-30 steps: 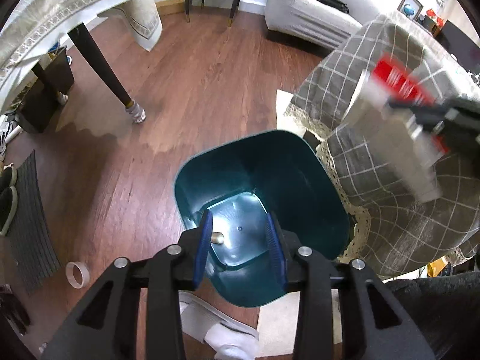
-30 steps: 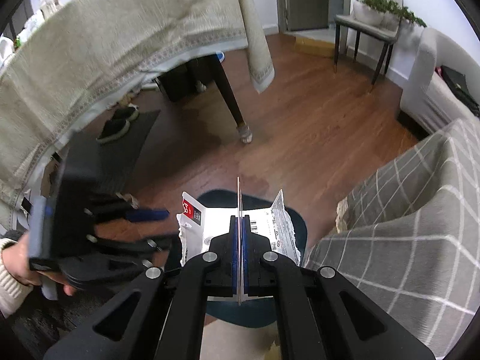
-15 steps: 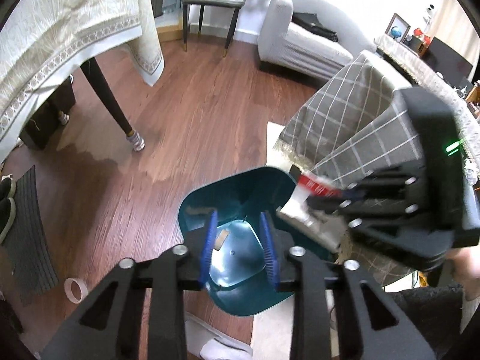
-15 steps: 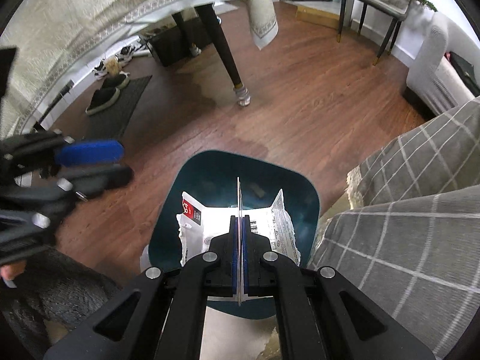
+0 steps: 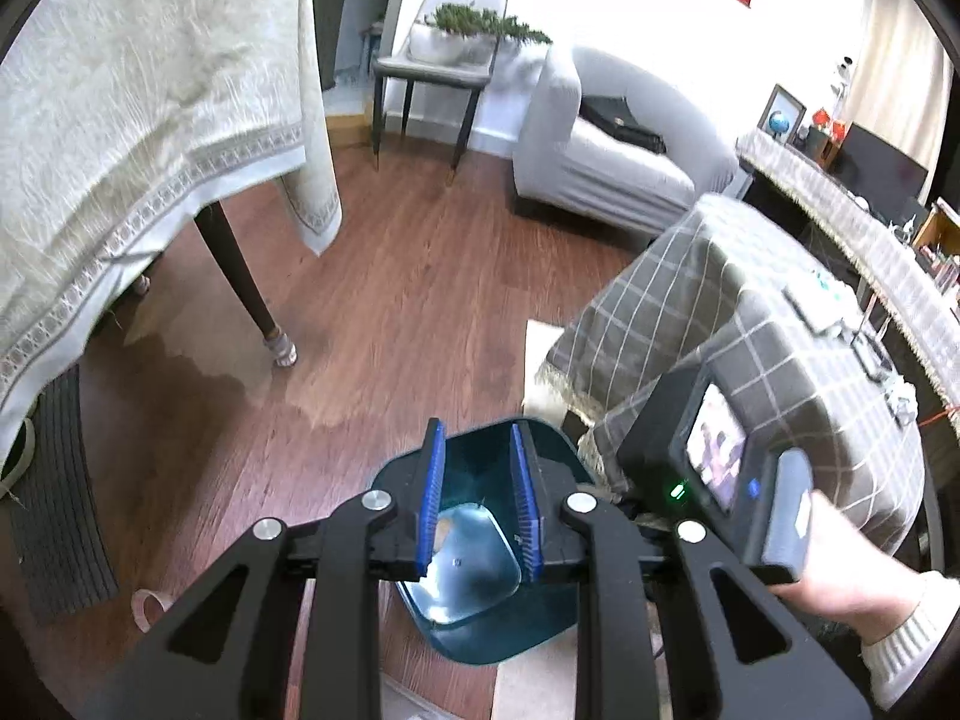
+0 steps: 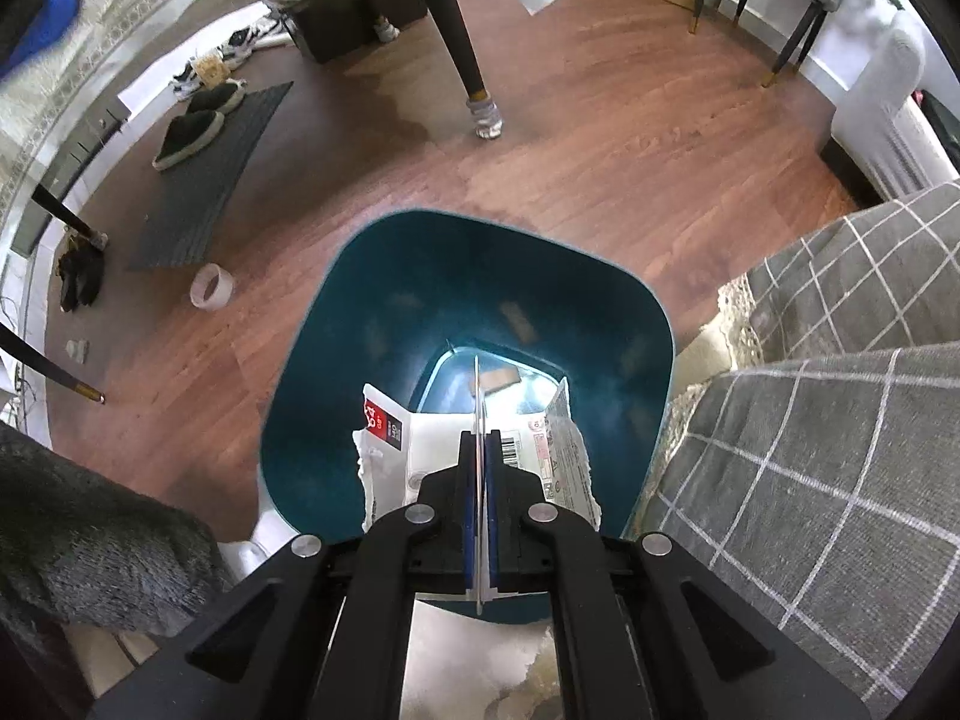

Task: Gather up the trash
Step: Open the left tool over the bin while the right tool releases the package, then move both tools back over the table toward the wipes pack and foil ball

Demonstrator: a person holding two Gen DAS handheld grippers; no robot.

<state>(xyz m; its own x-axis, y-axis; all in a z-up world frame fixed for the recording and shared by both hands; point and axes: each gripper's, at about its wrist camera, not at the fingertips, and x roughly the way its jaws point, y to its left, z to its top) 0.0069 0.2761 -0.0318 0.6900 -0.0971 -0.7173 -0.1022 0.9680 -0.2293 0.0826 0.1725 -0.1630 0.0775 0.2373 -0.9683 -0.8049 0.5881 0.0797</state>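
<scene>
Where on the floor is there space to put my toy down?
Bare wood floor lies open between the teal bin, the table leg and the sofa. It is crowded by the mat with slippers and the tape roll.

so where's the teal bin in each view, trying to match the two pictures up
Left wrist: the teal bin sits at bottom centre, seen between and below the left gripper fingers.
Right wrist: it fills the centre, its rim above the right gripper, which pinches a torn white wrapper over the opening.
Shared landmark: the grey checked cloth, just right of the bin in both.
</scene>
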